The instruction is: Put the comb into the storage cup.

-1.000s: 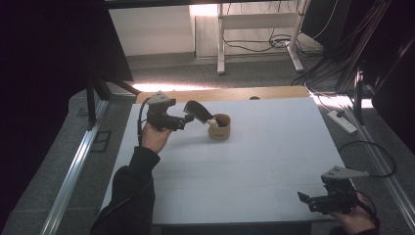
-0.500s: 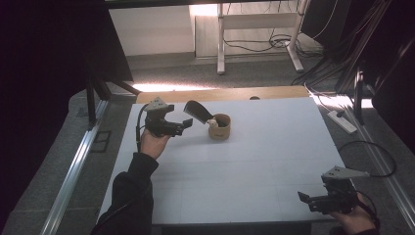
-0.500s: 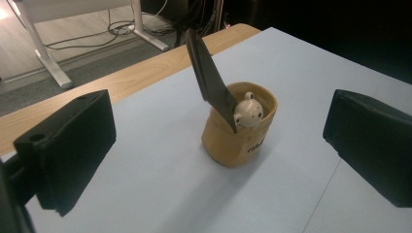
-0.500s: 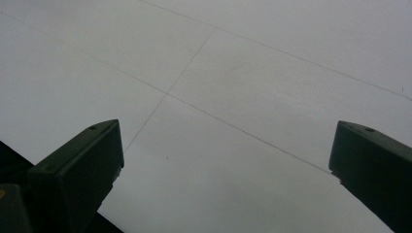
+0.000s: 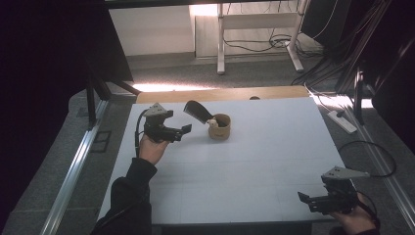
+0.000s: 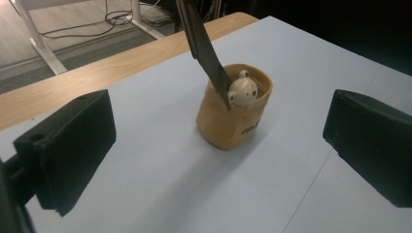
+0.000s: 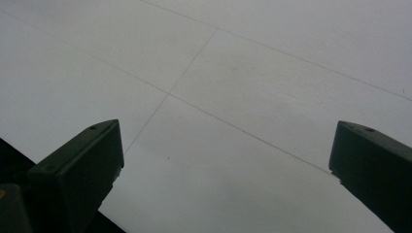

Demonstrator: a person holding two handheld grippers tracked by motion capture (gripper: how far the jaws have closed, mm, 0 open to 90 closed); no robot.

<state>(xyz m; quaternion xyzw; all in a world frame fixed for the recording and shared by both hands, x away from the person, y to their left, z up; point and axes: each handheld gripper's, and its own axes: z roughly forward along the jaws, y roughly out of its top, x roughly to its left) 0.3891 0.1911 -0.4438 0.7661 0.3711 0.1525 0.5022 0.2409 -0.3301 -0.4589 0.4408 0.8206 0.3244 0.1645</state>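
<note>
1. Overall, the table (image 5: 235, 176) is the largest item: a flat, matte white rectangular top with faint seam lines, and a strip of light wood along its far edge.
2. Left gripper (image 5: 185, 130): a black rigid body with a grey three-cornered plate on top, held in the person's left hand over the far left part of the table. Its jaws stand wide apart and hold nothing. In the left gripper view the two blocky black pads frame the cup, well clear of it on both sides.
3. Right gripper (image 5: 307, 201): same construction, held low at the near right corner of the table, well apart from the cup. Its jaws are spread and empty; the right gripper view looks between them onto bare white surface.
4. Cup (image 6: 234, 112): a small tan cylindrical vessel with a smooth finish, slightly irregular walls and dark lettering near its base. It stands upright on the far middle of the table, just right of the left gripper.
5. Dark flat utensil (image 6: 201, 46): a thin matte blade, tilted, its lower end inside the cup and its upper end leaning toward the left gripper.
6. Bear-head figure (image 6: 243, 91): a small rounded, glossy cream piece at the cup rim, touching the utensil.
</note>
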